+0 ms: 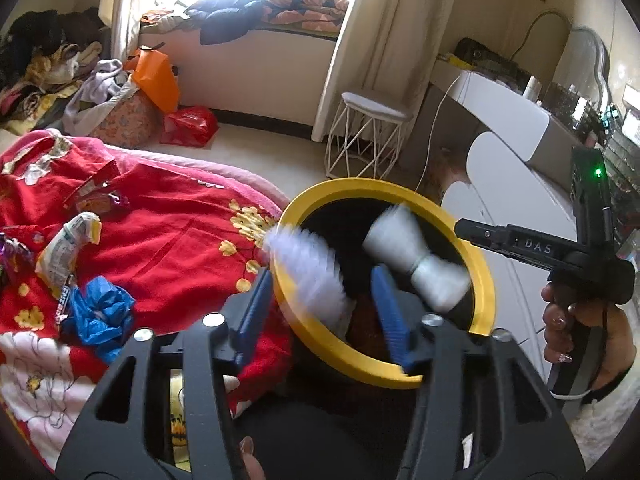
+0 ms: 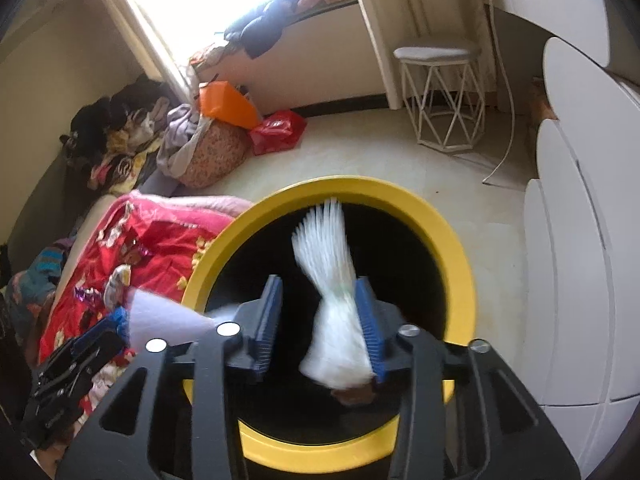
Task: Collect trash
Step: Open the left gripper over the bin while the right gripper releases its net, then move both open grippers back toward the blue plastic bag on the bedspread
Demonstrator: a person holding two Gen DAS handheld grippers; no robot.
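A black bin with a yellow rim (image 1: 486,288) (image 2: 460,248) stands beside the bed. My left gripper (image 1: 322,312) is open over the rim's near left side; a blurred white tissue (image 1: 308,268) is between its blue pads, falling. My right gripper (image 2: 320,316) is open over the bin's mouth; a blurred white twisted paper (image 2: 332,280) (image 1: 416,256) drops beside its right pad. More trash lies on the red bedspread (image 1: 168,232): a crumpled blue bag (image 1: 100,312), a printed wrapper (image 1: 64,248), a snack wrapper (image 1: 96,196).
A white wire stool (image 1: 368,132) (image 2: 444,92) stands on the floor beyond the bin. White cabinets (image 2: 580,240) line the right. A basket with clothes, orange bag (image 1: 156,76) and red bag (image 1: 190,126) sit by the window wall.
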